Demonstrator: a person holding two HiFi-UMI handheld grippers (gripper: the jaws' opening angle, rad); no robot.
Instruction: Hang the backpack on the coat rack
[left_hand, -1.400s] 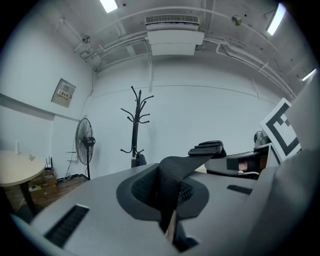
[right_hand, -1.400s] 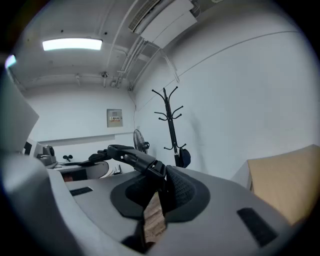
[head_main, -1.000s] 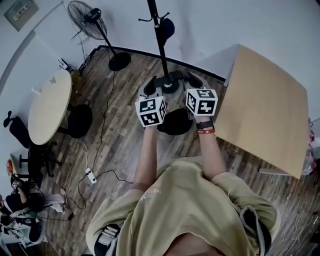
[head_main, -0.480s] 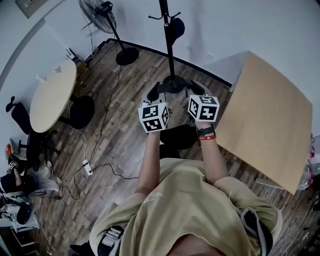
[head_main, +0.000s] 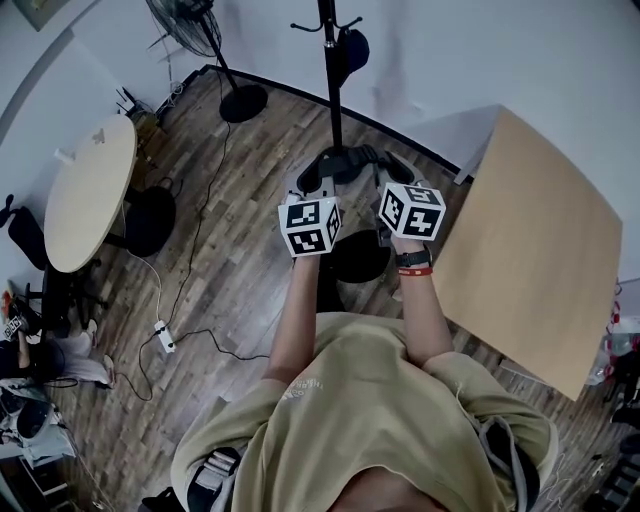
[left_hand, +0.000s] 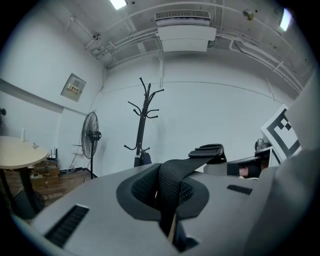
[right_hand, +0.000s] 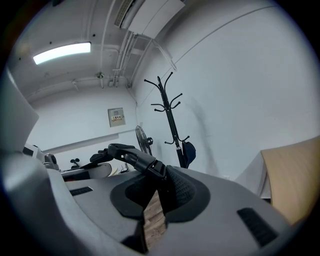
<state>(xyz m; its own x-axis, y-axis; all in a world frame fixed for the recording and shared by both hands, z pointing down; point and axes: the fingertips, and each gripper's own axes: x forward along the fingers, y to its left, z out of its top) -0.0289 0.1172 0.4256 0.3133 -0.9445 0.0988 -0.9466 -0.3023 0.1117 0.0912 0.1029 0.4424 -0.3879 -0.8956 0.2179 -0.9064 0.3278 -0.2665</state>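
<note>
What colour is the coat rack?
Black. The coat rack shows best in the left gripper view.

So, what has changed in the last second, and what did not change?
The left hand-held gripper and right hand-held gripper drifted slightly away from the coat rack base, backpack with them. Nothing grasped or released: each stays shut on a strap. Fan, round table unmoved.

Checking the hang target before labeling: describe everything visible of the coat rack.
The coat rack is a slim black pole, metal by its look, upright on the wood floor close to the white wall. Curved hooks branch off near its top, with a second tier lower down. A small dark item, too unclear to name, hangs from a lower hook. Its base is not clearly in view. The backpack is not on it.
</note>
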